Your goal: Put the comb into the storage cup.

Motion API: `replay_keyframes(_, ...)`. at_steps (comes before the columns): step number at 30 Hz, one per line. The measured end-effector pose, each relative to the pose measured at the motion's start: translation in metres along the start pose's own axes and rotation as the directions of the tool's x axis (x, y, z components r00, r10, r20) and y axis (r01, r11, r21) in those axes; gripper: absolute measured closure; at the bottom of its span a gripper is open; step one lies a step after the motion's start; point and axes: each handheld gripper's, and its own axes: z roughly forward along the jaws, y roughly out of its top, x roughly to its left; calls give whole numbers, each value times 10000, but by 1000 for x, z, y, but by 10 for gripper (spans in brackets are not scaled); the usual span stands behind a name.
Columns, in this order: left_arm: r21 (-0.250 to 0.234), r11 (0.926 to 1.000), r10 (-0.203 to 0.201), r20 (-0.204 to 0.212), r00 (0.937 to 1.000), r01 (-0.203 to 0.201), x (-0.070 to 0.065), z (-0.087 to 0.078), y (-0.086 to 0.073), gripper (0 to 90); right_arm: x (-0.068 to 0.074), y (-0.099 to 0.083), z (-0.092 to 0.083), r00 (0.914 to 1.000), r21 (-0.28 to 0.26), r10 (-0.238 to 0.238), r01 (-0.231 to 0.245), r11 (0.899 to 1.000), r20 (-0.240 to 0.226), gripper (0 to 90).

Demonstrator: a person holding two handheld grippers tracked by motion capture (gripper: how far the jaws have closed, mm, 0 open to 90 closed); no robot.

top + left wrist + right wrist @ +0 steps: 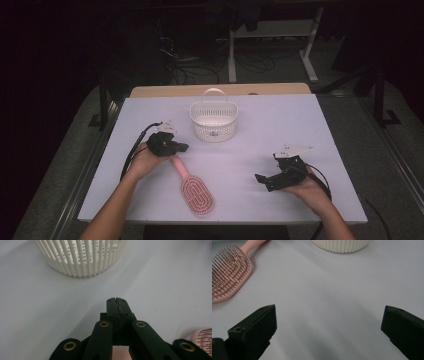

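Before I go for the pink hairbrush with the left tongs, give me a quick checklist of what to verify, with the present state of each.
1. Left tongs open for a grab: not ok; the jaws are pressed together with nothing between them.
2. Left tongs near the hairbrush: ok; in the high view they sit right at the handle's end.
3. Hairbrush free to lift: ok; it lies flat on the table, bristles up, apart from other things.
4. Basket ready to receive: ok; upright, looks empty.
5. Right tongs out of the way: ok; jaws wide open, on the far side of the table from the brush.
6. Contact between left tongs and handle: cannot tell.
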Motion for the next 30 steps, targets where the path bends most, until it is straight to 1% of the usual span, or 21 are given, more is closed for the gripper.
replay_keyframes(7, 418, 9991, -91, -163, 9998, 98, 4, 5, -3, 900, 0, 0, 0, 10000, 16, -3, 3, 10000, 0, 0)
replay_keyframes(10, 627, 9980, -41, -237, 9997, 56, 4, 6, -4, 900, 0, 0, 0, 10000, 12, 4, -4, 10000, 12, 0)
replay_keyframes(13, 724, 9974, 14, -264, 9997, 5, 3, 7, -4, 900, 0, -1, 0, 10000, 32, 6, -6, 10000, 21, 0)
replay_keyframes(14, 871, 9962, 77, -355, 9993, -46, 3, 8, -4, 900, 0, -1, 0, 10000, 45, -20, 19, 10000, 18, 0)
replay_keyframes(24, 1227, 9924, 190, -580, 9981, -117, 3, 7, -6, 900, -1, -1, 0, 10000, 89, -19, 18, 10000, 43, 0)
replay_keyframes(28, 1172, 9930, 208, -626, 9978, -133, 3, 6, -6, 900, -1, -1, 0, 10000, 98, -30, 29, 9999, 51, 0)
replay_keyframes(30, 1228, 9923, 215, -662, 9976, -133, 4, 5, -7, 900, -1, -2, 0, 10000, 112, -41, 41, 9999, 61, 0)
